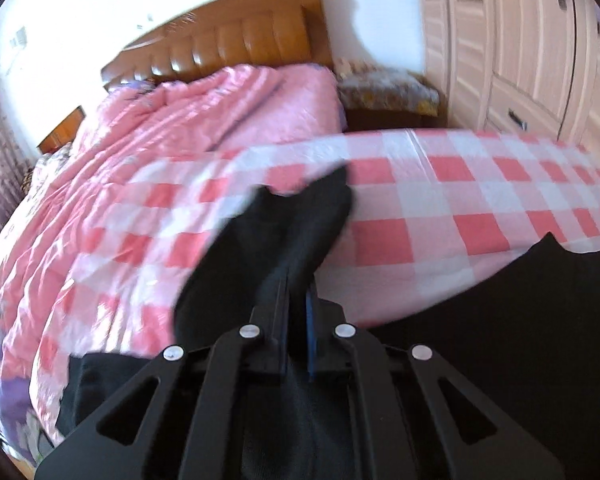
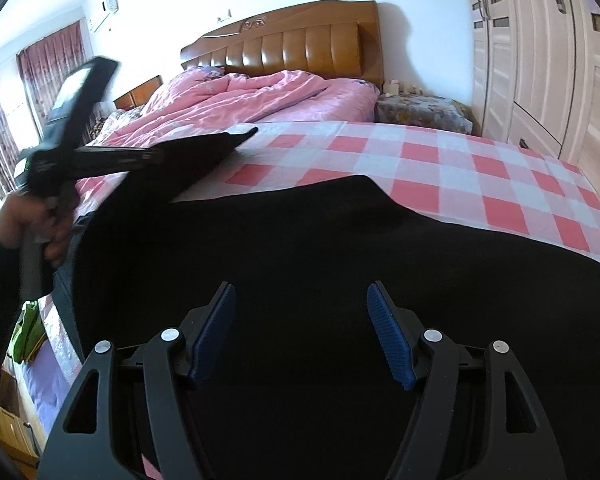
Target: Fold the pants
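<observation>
A: Status of the pants point(image 2: 300, 248)?

B: They lie on the checked sheet point(image 2: 440, 160) of the bed. Our left gripper point(image 1: 296, 280) is clamped on one dark fabric end, raised off the sheet. Our right gripper point(image 2: 300, 332) hovers over the cloth, jaws apart, gripping nothing.

A: Procedure?

B: We should carry the raised end across evenly, keeping the clamp firm, and align edges before releasing.

One pants point(image 2: 300, 248), two grippers (perhaps two nightstands point(image 2: 138, 94)).
</observation>
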Motion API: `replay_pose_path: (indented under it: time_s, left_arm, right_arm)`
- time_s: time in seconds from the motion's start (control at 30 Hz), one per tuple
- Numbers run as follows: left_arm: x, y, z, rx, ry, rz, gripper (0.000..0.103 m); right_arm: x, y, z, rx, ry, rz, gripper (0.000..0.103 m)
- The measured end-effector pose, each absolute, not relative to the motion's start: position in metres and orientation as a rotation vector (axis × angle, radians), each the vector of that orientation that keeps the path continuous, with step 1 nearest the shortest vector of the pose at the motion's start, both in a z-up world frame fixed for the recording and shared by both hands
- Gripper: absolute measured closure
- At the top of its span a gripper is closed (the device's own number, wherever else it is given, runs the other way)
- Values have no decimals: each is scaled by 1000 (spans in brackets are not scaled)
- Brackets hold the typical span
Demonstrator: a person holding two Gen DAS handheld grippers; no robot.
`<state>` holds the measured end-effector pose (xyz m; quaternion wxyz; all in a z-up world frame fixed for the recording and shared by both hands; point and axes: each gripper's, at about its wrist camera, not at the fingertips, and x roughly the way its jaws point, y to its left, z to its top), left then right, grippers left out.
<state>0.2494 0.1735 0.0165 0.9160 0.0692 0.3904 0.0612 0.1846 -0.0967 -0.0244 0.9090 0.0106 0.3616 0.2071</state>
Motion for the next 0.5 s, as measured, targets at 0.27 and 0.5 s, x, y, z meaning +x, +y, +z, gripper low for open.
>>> replay_pose_path:
  time_s: [0.27, 0.5]
  left_arm:
    - [127, 273, 15, -38, 755, 225, 97]
    - [68, 342, -52, -227, 865, 294, 97]
  right_arm:
    - [180, -69, -27, -17, 751, 459, 36]
    - [180, -45, -47, -72, 792, 462, 36]
